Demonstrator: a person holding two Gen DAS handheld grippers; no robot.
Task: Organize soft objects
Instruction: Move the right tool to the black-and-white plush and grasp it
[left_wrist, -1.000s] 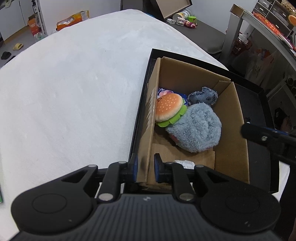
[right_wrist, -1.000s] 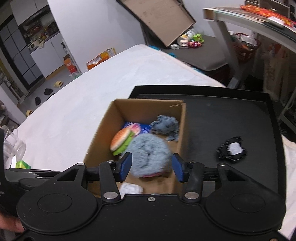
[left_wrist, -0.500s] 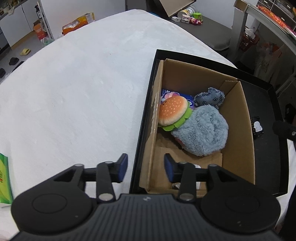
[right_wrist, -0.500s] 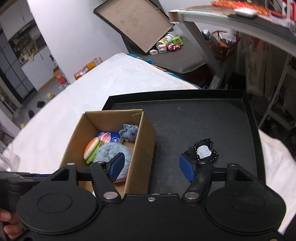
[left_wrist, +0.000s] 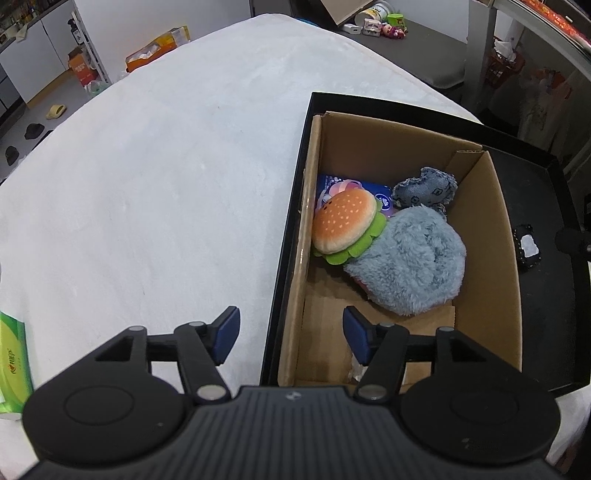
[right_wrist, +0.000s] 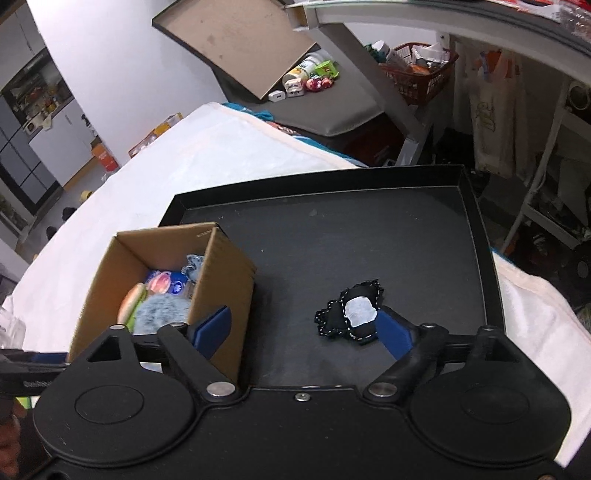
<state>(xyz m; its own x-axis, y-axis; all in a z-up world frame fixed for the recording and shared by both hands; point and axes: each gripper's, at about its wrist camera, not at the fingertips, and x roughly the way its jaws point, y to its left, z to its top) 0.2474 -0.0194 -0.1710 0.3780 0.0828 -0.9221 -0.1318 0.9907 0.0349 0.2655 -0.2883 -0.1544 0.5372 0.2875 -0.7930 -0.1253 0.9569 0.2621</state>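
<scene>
Inside the cardboard box (left_wrist: 402, 236), at the 9 o'clock side of the black tray (right_wrist: 369, 229), lie a burger plush (left_wrist: 345, 221), a fluffy grey-blue plush (left_wrist: 410, 258), a denim plush (left_wrist: 424, 190) and a blue packet (left_wrist: 380, 192). On the tray floor toward 3 o'clock of the box rests a black-and-white pouch (right_wrist: 351, 310), apart from the box. The left claw (left_wrist: 291, 334) gapes wide over the box's near wall, gripping nothing. The right claw (right_wrist: 303, 328) is spread wide and empty, its right finger just beside the pouch. White cloth (left_wrist: 147, 166) covers the counter.

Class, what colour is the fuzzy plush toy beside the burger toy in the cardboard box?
Pale grey-blue fuzzy plush toy; the left wrist view shows it best.
</scene>
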